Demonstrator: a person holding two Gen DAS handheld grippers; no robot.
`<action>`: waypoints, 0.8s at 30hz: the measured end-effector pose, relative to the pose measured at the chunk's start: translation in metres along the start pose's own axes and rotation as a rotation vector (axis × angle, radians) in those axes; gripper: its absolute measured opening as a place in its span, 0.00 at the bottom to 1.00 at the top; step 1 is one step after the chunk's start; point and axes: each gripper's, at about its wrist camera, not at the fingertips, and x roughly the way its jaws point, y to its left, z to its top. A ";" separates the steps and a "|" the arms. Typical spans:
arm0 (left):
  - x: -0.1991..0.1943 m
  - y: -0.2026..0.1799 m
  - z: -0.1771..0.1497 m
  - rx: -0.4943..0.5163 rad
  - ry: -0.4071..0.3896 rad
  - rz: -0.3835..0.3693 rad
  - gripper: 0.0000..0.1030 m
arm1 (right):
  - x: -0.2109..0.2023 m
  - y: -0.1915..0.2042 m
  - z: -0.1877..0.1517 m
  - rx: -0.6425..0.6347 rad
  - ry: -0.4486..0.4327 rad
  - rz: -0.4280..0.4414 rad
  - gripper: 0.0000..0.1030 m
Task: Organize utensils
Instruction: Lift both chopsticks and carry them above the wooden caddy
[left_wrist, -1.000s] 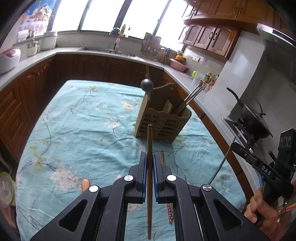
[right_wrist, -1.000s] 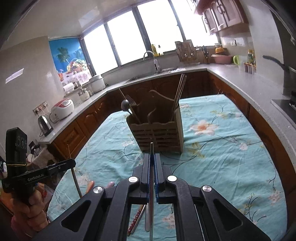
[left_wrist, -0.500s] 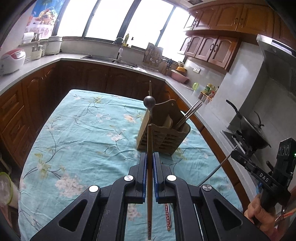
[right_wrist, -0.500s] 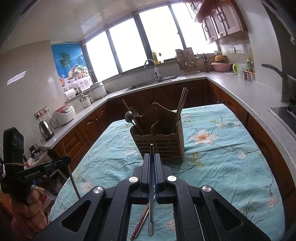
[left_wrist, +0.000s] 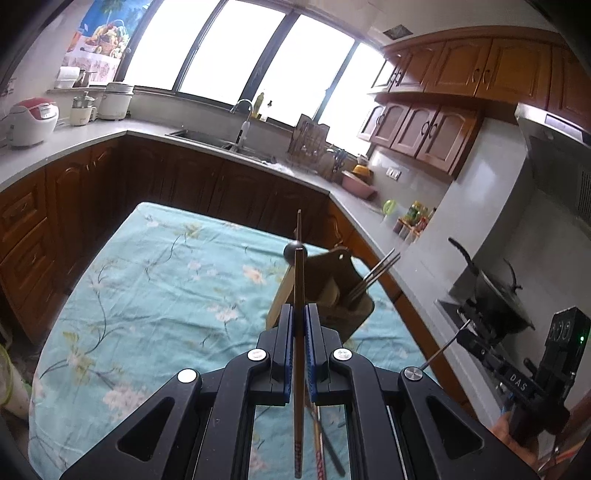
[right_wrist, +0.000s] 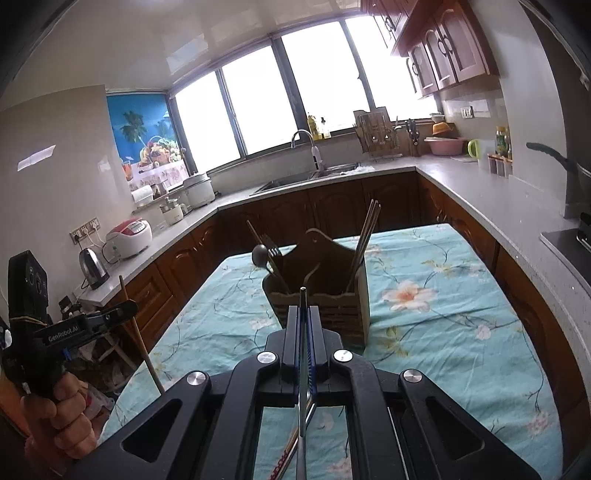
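Left wrist view: your left hand-held gripper is closed tight on a brown wooden chopstick, which runs straight up between the blue pads and pokes out past the fingertips. Beyond it, on the tabletop under a teal flowered cloth, stands the wooden utensil holder, upright, with a dark round-headed ladle rising at its left side and a bundle of metal chopsticks leaning out to the right. More chopsticks, one with a red patterned end, lie on the cloth below your gripper. At the right edge your right hand-held gripper shows, a thin metal rod sticking from it. Right wrist view: your right hand-held gripper is shut on a slim metal chopstick, its tip just past the fingertips and pointing at the utensil holder. That holder sits near the middle of the tabletop; the ladle and a fork stand in its left compartment, the metal chopsticks in its right. At the left edge your left hand-held gripper holds the wooden chopstick, slanted, clear of the tabletop.
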 end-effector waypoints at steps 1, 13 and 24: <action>0.002 -0.001 0.003 -0.001 -0.008 -0.002 0.04 | 0.001 0.000 0.002 0.000 -0.003 0.000 0.03; 0.044 -0.005 0.038 -0.011 -0.112 -0.045 0.04 | 0.007 -0.006 0.049 -0.019 -0.079 0.004 0.03; 0.113 -0.001 0.069 -0.037 -0.189 -0.044 0.04 | 0.025 -0.020 0.099 -0.029 -0.150 -0.012 0.03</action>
